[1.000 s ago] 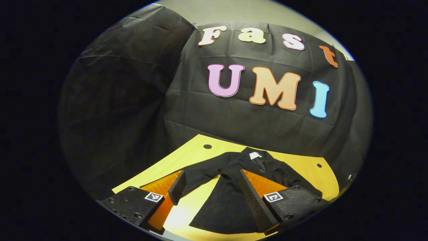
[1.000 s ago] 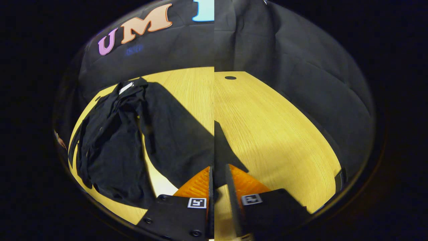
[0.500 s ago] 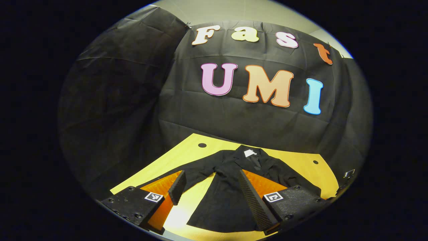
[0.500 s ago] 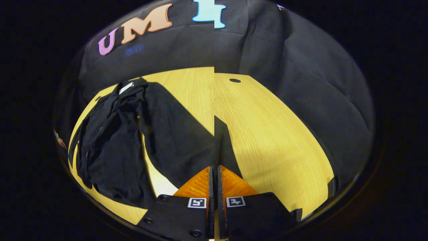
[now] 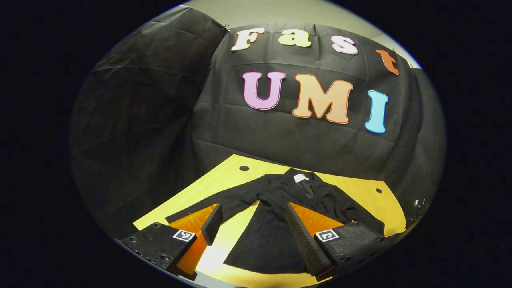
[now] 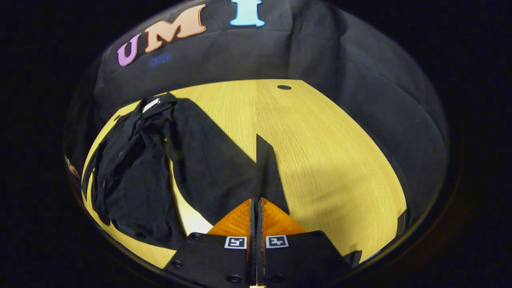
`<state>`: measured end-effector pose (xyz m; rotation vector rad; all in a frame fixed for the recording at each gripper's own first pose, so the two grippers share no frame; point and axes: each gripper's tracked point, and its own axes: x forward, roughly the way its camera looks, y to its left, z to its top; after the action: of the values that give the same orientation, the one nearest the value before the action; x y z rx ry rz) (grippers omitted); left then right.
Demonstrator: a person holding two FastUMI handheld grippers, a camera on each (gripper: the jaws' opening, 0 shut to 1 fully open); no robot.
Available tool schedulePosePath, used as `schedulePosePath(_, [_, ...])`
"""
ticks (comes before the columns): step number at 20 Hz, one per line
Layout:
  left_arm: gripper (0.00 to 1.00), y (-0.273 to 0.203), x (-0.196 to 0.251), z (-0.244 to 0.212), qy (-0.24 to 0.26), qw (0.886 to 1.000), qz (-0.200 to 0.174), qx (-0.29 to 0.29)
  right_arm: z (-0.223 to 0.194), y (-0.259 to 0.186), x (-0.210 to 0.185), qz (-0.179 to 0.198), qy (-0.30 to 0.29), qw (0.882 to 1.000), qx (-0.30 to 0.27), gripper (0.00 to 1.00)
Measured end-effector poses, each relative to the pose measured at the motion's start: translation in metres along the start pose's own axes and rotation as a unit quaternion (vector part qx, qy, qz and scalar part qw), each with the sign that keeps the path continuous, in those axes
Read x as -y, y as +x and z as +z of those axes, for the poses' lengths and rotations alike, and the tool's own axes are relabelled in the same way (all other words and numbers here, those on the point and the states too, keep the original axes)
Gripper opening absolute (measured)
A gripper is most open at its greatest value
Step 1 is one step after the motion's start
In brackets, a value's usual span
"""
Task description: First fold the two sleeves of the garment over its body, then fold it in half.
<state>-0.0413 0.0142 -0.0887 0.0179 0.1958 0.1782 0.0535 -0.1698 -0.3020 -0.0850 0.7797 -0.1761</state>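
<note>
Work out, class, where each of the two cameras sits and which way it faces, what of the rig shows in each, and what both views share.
Left gripper view: rides on the left gripper, above the near table edge, facing the booth wall across the black garment; its own fingers stand apart at the bottom.
Right gripper view: rides on the right gripper, low at the sleeve, looking along the wooden table; its own fingers are pressed together on the sleeve's end.
Shared: the garment, its white collar tag, the table, the wall.
</note>
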Motion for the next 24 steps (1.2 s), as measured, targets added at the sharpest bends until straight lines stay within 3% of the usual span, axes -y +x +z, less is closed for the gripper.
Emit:
schedulePosePath(9, [0.93,0.016,-0.011,-0.015,-0.003,1.000,0.010,-0.012,0.019,-0.013,0.000,0.001,0.007,1.000,-0.014,0.02])
schedulePosePath(16, [0.93,0.042,-0.030,-0.014,0.002,1.000,-0.013,-0.027,0.084,-0.042,-0.018,-0.026,0.033,0.999,0.032,0.02])
schedulePosePath(24, [0.93,0.061,-0.054,-0.014,-0.004,0.999,-0.029,-0.041,0.149,-0.057,-0.067,-0.038,0.040,0.995,0.078,0.02])
